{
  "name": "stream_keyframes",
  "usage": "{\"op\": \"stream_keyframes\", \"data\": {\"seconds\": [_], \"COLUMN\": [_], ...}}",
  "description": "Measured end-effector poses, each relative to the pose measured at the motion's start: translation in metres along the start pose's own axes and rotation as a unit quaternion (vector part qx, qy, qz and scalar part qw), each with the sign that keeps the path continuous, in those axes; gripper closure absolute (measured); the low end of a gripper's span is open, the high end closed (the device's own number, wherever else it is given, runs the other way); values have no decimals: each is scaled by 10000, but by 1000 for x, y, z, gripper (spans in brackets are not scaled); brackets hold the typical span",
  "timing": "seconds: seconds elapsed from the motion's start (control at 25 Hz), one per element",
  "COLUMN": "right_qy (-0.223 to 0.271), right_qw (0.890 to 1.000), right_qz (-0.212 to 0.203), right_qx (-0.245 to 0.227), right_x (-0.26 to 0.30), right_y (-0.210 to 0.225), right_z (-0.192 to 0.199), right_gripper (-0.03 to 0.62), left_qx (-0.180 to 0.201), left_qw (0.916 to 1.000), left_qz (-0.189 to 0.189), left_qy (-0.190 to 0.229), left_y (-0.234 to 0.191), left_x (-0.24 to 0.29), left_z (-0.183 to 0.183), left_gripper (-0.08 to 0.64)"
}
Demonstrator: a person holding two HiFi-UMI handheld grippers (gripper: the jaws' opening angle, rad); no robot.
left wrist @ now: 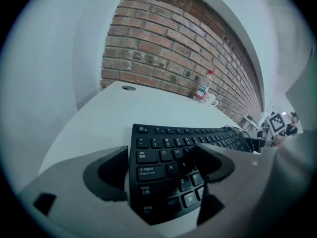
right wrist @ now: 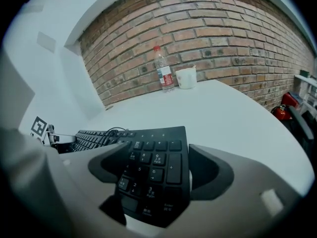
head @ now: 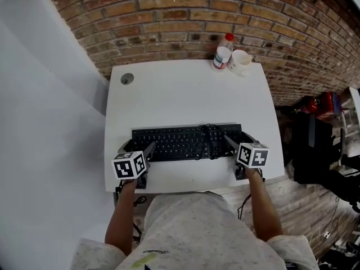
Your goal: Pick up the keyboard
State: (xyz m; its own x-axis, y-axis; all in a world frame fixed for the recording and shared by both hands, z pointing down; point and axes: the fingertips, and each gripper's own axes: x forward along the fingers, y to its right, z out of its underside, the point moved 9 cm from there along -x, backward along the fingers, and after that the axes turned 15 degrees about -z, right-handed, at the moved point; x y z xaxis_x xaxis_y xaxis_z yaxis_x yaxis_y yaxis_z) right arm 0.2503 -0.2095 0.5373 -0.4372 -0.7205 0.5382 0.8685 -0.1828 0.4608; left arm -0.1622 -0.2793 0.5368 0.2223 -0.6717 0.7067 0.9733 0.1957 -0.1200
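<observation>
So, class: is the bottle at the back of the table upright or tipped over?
Upright: the bottle stands on its base beside the cup, red cap on top.

Keyboard [head: 185, 142]: black, full-size with number pad, lying flat along the white desk's near edge, its cable coiled on the keys.

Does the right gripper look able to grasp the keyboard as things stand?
Probably yes: the right gripper is open, the end of the keyboard lies between its jaws, and nothing seems to block it.
</observation>
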Motion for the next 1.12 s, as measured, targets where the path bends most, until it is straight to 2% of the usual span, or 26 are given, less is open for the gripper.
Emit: {"op": "stream_keyframes", "data": {"seconds": [0.32, 0.8, 1.12], "right_qy": [-117, -83, 339], "right_qw": [9997, 9998, 9989], "right_qz": [-148, -126, -290], "right_qx": [134, 103, -114], "right_x": [1, -6, -23], "right_y": [4, 4, -6], "right_z": [-2, -8, -32], "right_gripper": [207, 213, 213], "left_qx": [-142, -194, -158], "left_qw": [9999, 9994, 9961], "left_qz": [-60, -220, -297], "left_qy": [-65, 188, 812], "left_y": [2, 10, 20], "left_x": [1, -11, -38], "left_z": [1, 2, -22], "left_gripper": [161, 163, 163]}}
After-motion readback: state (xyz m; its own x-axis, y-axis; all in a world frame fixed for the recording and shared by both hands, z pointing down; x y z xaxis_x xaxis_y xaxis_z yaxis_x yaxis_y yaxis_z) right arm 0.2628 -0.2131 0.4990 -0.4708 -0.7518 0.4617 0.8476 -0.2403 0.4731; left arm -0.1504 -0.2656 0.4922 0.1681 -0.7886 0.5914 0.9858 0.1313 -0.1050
